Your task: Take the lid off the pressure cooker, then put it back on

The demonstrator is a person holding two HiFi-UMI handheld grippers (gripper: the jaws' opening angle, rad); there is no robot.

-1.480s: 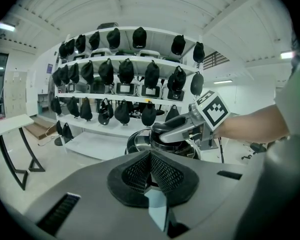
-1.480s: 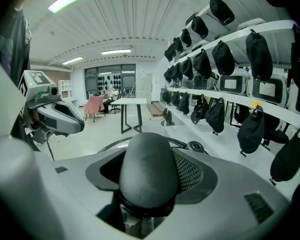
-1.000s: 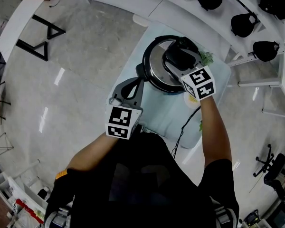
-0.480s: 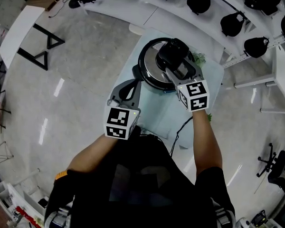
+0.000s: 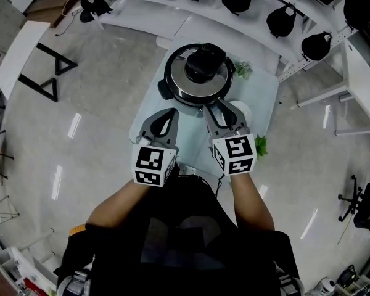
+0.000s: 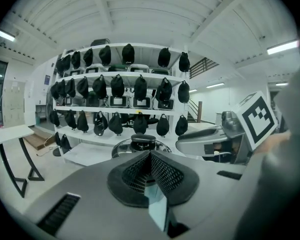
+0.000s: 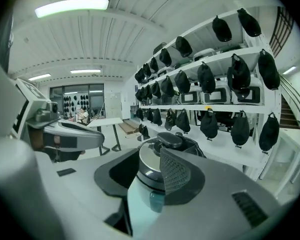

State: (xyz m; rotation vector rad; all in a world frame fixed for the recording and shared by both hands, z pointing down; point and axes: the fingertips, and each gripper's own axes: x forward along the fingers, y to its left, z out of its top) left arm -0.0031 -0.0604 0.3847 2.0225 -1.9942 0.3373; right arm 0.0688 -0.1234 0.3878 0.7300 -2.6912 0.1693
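Observation:
The steel pressure cooker (image 5: 196, 79) stands at the far side of the small pale table (image 5: 264, 97), its lid on and the black knob (image 5: 205, 59) on top. Both grippers hang short of it, on my side, touching nothing. My left gripper (image 5: 165, 117) is shut, its pads meeting at the tip (image 6: 150, 155), with the cooker (image 6: 142, 144) straight ahead. My right gripper (image 5: 221, 111) is open; its jaws have just been closing, and nothing is between them. In the right gripper view the cooker (image 7: 157, 156) shows beyond the gap of that gripper (image 7: 150, 170).
A curved white shelf (image 5: 191, 14) with several black bags runs behind the table. A white dish (image 5: 242, 111) and green leaves (image 5: 260, 145) lie by the right gripper; more greens (image 5: 242, 70) sit beside the cooker. A white table with black legs (image 5: 24, 39) stands far left.
My right gripper has come off the lid's knob and drawn back toward me, its jaws narrower. The left gripper has shifted a little. The lid stays on the cooker.

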